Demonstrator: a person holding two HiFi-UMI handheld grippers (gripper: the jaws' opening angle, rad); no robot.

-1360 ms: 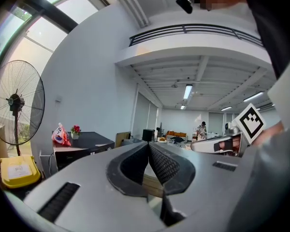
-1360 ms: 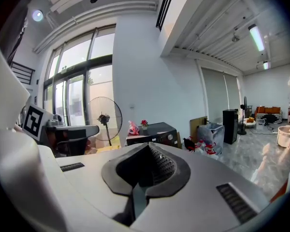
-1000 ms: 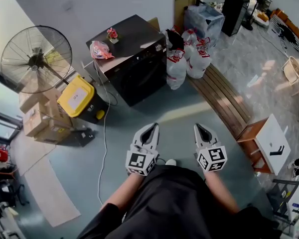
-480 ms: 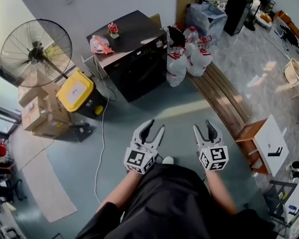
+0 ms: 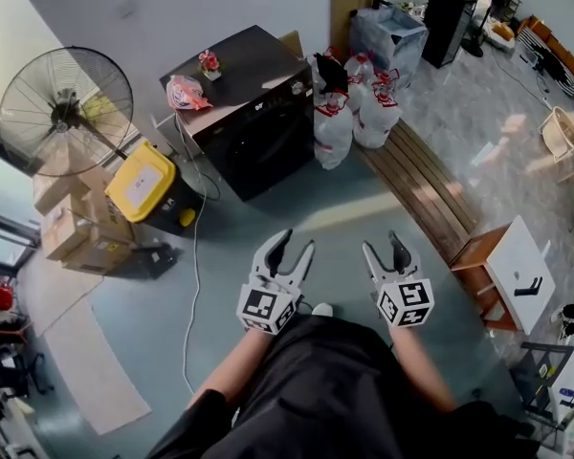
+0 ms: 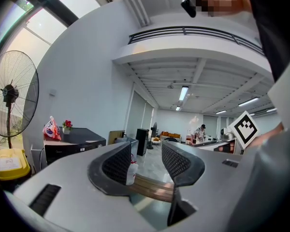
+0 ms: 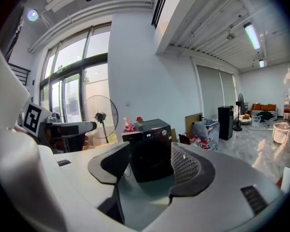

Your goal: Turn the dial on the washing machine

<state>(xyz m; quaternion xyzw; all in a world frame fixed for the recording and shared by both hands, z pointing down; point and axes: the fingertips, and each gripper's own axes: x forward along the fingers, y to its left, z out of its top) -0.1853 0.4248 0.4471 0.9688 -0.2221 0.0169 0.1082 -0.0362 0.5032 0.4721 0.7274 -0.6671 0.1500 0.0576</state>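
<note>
The black washing machine (image 5: pixel 258 127) stands upright (small pale dial (image 7: pixel 164 132) at its panel's right end).

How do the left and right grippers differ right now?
Right gripper aims at the washing machine; left gripper aims past it, at the wooden bench. Right gripper is nearer the bench, left gripper nearer the floor cable. Both: jaws opening, empty, far from the machine.

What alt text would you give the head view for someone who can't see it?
Seen from above, a person holds a left gripper and a right gripper over a grey floor, their jaws opening with nothing between them. Ahead, apart from them, stands a black washing machine, a fan and yellow-lidded box at its left, white bags at its right.
</note>
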